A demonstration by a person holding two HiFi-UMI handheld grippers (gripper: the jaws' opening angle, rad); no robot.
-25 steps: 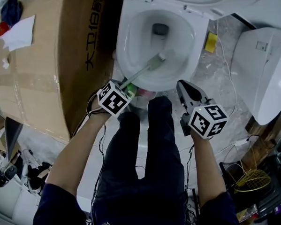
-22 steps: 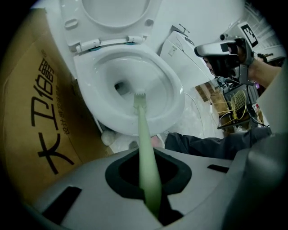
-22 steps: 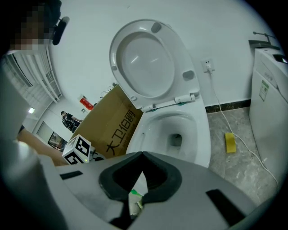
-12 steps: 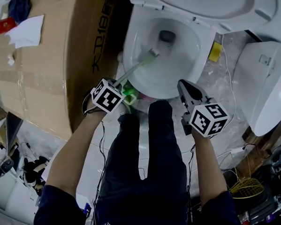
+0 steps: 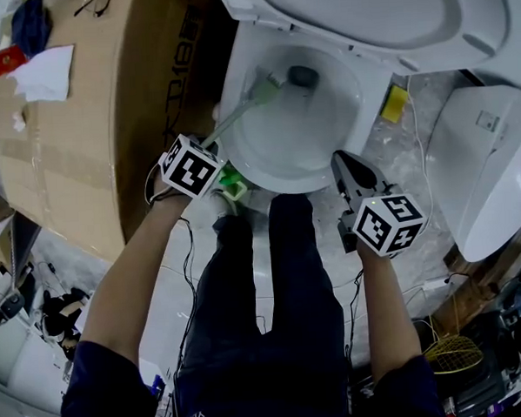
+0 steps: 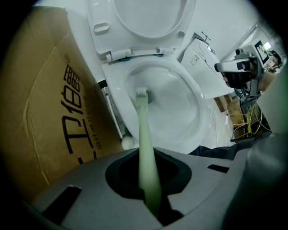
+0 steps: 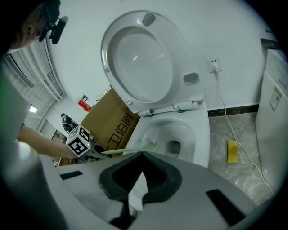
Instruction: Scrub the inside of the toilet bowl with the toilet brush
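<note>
The toilet brush (image 6: 143, 134) is clamped by its handle in the left tongs (image 6: 150, 195), its head inside the toilet bowl (image 5: 331, 143); the right tongs (image 5: 342, 161) are held closed and empty.

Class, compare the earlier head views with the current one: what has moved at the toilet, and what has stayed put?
The left gripper, clamped on the toilet brush, swung left, sweeping the brush's head from the middle of the toilet bowl up its left wall. The right gripper stays shut and idle by the bowl's front.
</note>
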